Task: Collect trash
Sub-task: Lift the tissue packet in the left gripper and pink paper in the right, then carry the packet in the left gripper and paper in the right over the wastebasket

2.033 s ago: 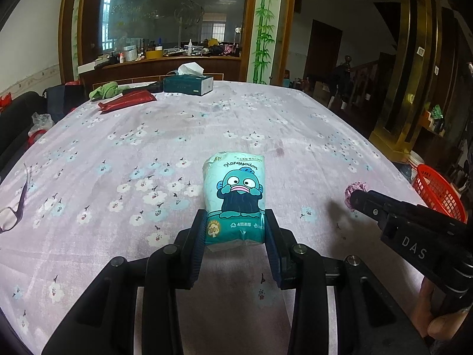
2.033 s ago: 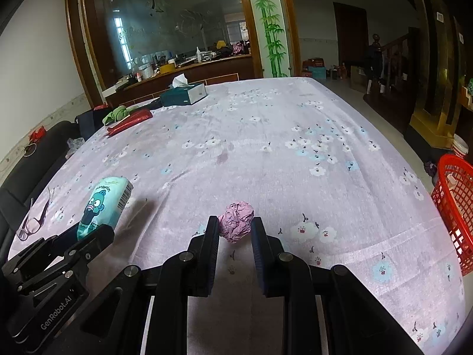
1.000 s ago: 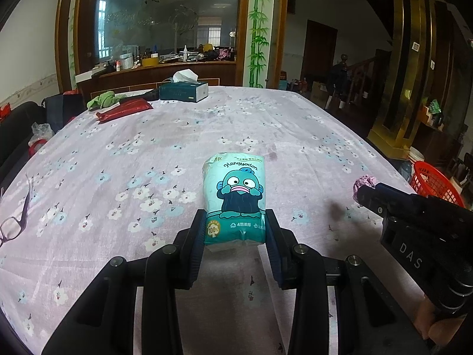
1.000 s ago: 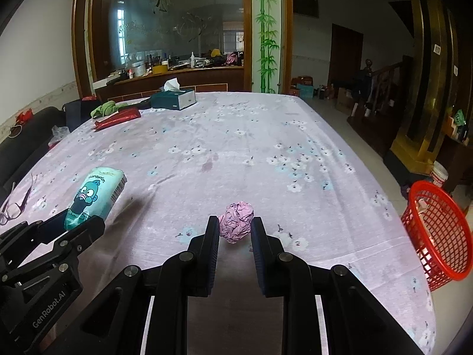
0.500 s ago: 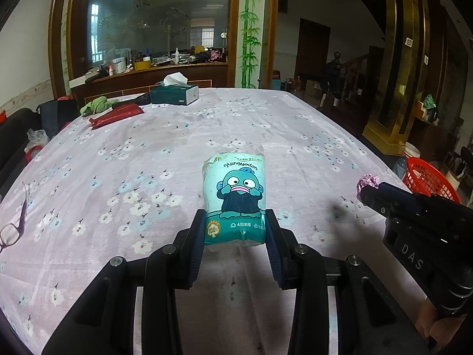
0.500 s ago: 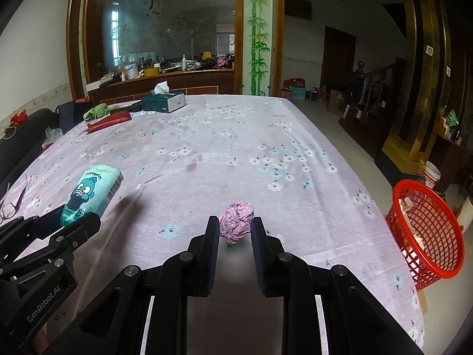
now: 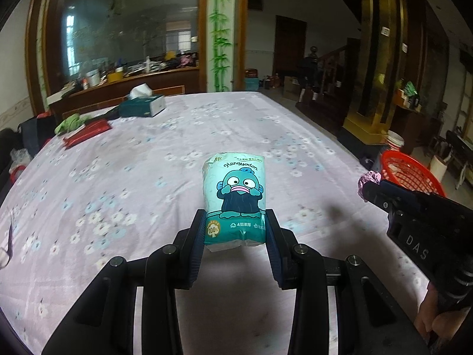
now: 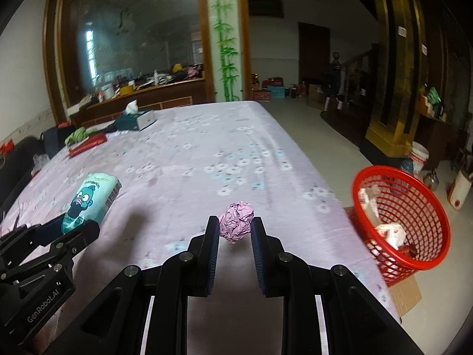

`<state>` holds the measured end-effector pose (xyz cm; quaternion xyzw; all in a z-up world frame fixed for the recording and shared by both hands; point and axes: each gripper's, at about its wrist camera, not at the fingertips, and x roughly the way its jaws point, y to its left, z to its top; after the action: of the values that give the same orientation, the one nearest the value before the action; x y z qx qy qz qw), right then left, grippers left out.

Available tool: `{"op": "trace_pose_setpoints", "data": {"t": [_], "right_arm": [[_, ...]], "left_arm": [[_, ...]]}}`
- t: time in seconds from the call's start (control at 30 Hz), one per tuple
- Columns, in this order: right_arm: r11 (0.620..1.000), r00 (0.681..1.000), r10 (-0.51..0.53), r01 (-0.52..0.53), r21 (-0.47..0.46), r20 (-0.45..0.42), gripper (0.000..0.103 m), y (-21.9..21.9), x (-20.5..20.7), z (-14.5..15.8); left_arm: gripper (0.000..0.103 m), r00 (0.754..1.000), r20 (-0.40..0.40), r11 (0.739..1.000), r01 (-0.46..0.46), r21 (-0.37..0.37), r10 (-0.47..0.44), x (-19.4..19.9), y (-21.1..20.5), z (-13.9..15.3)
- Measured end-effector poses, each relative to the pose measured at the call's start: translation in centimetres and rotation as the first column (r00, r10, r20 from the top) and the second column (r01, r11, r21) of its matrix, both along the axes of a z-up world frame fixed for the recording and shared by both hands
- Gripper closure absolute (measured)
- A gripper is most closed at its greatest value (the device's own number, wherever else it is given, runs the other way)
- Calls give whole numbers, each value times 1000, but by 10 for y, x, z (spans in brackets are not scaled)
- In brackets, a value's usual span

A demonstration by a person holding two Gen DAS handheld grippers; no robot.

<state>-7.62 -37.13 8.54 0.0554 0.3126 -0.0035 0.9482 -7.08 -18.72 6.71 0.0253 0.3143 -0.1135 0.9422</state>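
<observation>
- The right tool [image 8: 235, 232] is closed on a crumpled pink paper ball [image 8: 237, 216], which is pinched between the fingertips and held above the surface [image 8: 207, 153].
- The left tool [image 7: 235, 229] is clamped on the lower end of a teal tissue pack [image 7: 235, 195], held upright with the cartoon print facing the camera; in the right view it is seen off to that tool's left.
- The step in hand is judged to be the carry to the bin. The grip on each item should be kept firm until the tool is fully over the rim, and the ball should be let go only above the opening, since a light paper ball can easily bounce off the mesh wall.
- A red mesh basket [image 8: 425, 195] is seen ahead and to the right of the right tool, beyond the surface edge and lower down. Crumpled white and reddish scraps are already lying inside; much of it is unfilled.
- Far ahead and to the left, a dark green tissue box [image 8: 136, 119] is seen with a white tissue standing out of its top.
</observation>
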Motion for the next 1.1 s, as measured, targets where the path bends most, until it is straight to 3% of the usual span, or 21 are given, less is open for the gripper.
{"op": "trace_pose_setpoints", "data": {"t": [0.33,0.47,0.67,1.1], "right_arm": [[972,976,-213,207,110,45,80,-118,-29,26],[959,966,-255,248,134,40,80,-156,-37,31],[941,960,-279,269,207,24,79,-202,-46,33],[911,949,-315,304,277,-7,79,-259,-32,28]], "left_arm": [[66,978,30,979,204,2,-204,-2,-80,35],[66,955,29,956,295,6,-295,1,-120,45],[66,900,-62,902,427,-71,-431,20,-182,48],[66,853,-121,861,497,-112,-508,48,-267,31]]}}
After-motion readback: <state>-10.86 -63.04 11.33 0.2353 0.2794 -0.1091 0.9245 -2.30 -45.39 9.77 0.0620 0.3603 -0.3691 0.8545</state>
